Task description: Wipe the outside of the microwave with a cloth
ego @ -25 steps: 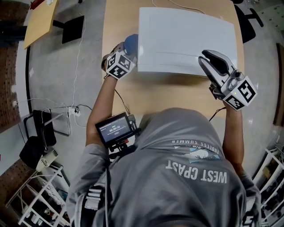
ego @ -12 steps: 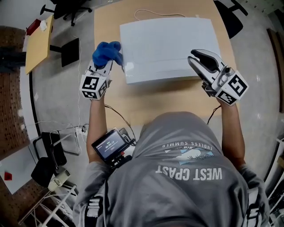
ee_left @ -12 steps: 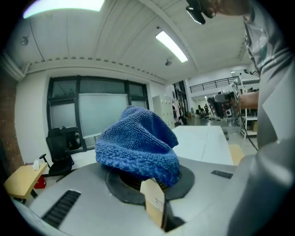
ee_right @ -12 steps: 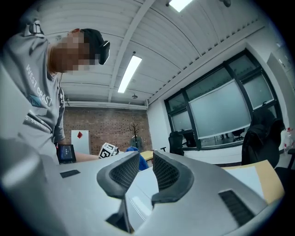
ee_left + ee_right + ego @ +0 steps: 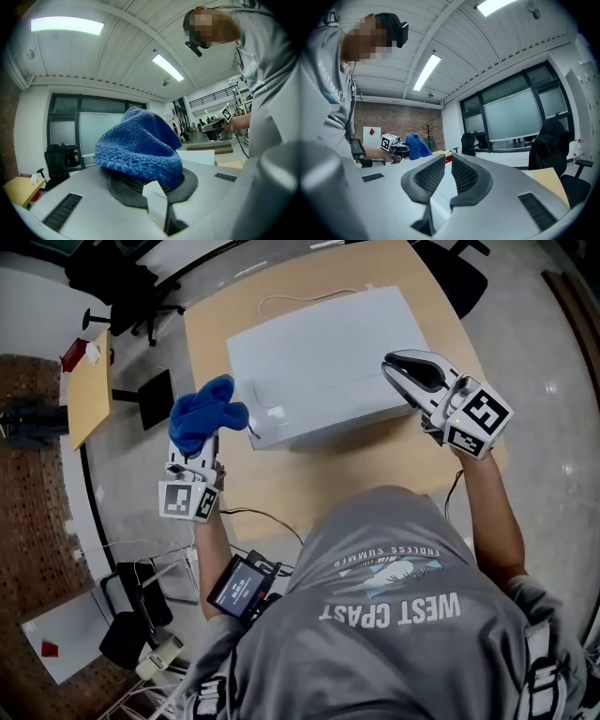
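Observation:
The white microwave [image 5: 328, 362] sits on a wooden table [image 5: 375, 460]. My left gripper [image 5: 199, 444] is to the left of it, off the table's left edge, shut on a blue knitted cloth [image 5: 204, 413] that bunches over its tips. The left gripper view shows the blue cloth [image 5: 138, 150] piled on the left gripper [image 5: 146, 183]. My right gripper [image 5: 401, 365] hovers at the microwave's right front corner. Its jaws have just closed, and the right gripper [image 5: 446, 161] has nothing between its pads. In that view the cloth [image 5: 417, 144] shows far off to the left.
A cable [image 5: 281, 301] lies on the table behind the microwave. Black office chairs [image 5: 112, 282] and a small yellow table [image 5: 89, 381] stand at the left. A screen device [image 5: 242, 585] hangs at the person's waist. White shelving [image 5: 141, 681] stands at the lower left.
My left gripper has drawn away from the microwave's left side with the blue cloth, moving left and toward me, past the table edge. The right gripper stays near the right front corner.

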Demonstrator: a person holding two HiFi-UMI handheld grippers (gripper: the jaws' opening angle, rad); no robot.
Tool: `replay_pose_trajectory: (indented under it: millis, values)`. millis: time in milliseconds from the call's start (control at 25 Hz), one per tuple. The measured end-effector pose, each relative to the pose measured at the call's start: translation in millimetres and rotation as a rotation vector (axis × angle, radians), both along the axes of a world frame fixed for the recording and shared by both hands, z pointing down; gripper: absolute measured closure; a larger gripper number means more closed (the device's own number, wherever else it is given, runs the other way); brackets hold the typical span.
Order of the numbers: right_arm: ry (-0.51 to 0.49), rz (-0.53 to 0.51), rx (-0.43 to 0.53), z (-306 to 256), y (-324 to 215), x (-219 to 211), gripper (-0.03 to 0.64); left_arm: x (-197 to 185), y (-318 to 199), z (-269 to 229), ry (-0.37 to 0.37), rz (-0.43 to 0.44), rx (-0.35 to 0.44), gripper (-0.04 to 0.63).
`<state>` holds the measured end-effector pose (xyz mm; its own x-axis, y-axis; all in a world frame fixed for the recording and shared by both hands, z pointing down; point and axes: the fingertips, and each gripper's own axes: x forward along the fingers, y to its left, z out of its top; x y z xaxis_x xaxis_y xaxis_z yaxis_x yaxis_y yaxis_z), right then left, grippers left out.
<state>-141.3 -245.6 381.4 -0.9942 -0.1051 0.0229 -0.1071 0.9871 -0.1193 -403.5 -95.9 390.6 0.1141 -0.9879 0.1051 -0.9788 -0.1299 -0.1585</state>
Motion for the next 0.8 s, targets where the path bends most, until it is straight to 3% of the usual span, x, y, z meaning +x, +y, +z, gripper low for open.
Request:
replay_pose_trajectory:
  millis: [240, 480, 800]
  values:
    - [-0.006, -0.002, 0.003, -13, -12, 27, 0.561, 7, 3, 0, 0.058, -0.073, 0.001, 0.545]
    - [-0.017, -0.008, 0.011, -28, -12, 46, 0.561, 22, 10, -19, 0.119, -0.151, 0.066, 0.546]
    - [-0.017, -0.020, 0.001, -42, -25, 72, 0.561, 51, 2, -32, 0.153, -0.189, 0.078, 0.546]
